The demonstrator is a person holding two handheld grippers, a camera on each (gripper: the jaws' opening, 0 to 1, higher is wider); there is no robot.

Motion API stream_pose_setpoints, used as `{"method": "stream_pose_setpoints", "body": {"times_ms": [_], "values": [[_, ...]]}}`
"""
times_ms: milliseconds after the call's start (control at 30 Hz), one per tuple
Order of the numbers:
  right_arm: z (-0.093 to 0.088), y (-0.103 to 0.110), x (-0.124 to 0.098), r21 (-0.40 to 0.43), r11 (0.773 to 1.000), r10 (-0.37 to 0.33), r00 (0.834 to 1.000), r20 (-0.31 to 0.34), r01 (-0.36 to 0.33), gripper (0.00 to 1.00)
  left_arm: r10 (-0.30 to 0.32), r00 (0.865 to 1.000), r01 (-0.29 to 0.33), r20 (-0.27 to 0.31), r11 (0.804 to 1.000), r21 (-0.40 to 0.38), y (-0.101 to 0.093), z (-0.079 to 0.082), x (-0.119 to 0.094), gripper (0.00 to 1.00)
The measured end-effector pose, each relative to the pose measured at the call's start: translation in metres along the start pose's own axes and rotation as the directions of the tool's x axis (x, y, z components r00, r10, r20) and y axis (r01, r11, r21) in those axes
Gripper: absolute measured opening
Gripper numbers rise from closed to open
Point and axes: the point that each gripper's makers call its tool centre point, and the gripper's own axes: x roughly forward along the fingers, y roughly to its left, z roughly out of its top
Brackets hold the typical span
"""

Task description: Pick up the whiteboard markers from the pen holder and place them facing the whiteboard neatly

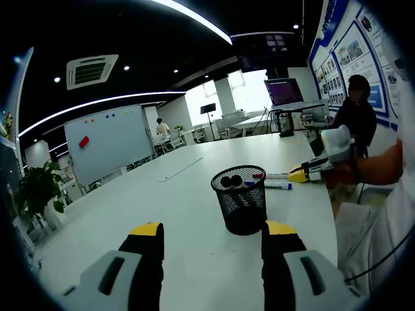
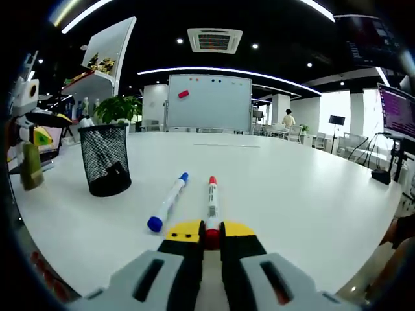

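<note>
Red whiteboard marker (image 2: 211, 202) flat on the white table (image 2: 305, 188), long axis pointing at the far whiteboard (image 2: 209, 102), near end pinched in the right gripper (image 2: 206, 231). Blue marker (image 2: 168, 201) just beside it, angled slightly off parallel. Mesh pen holder (image 1: 240, 199) straight ahead of the left gripper (image 1: 213, 230), jaws apart, markers standing inside. Open office beyond.

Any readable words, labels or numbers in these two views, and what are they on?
None can be read.
Red marker: label print on the barrel, too small.
Blue marker: no legible text.
Wall posters: blurred.
Monitor: screen content blurred.
Whiteboard: only magnets, no writing.
</note>
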Motion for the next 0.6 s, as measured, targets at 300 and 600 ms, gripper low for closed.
{"method": "stream_pose_setpoints", "body": {"times_ms": [300, 600], "values": [[0.0, 0.0, 0.0003, 0.004, 1.0, -0.003, 1.0, -0.001, 0.003, 0.1, 0.0, 1.0, 0.0, 0.001, 1.0, 0.0, 0.0011, -0.0004, -0.0003, 0.62], [0.0003, 0.0001, 0.0007, 0.002, 1.0, -0.002, 1.0, 0.003, 0.002, 0.12, 0.001, 1.0, -0.001, 0.001, 1.0, 0.0, 0.0018, -0.0006, -0.0001, 0.62]]}}
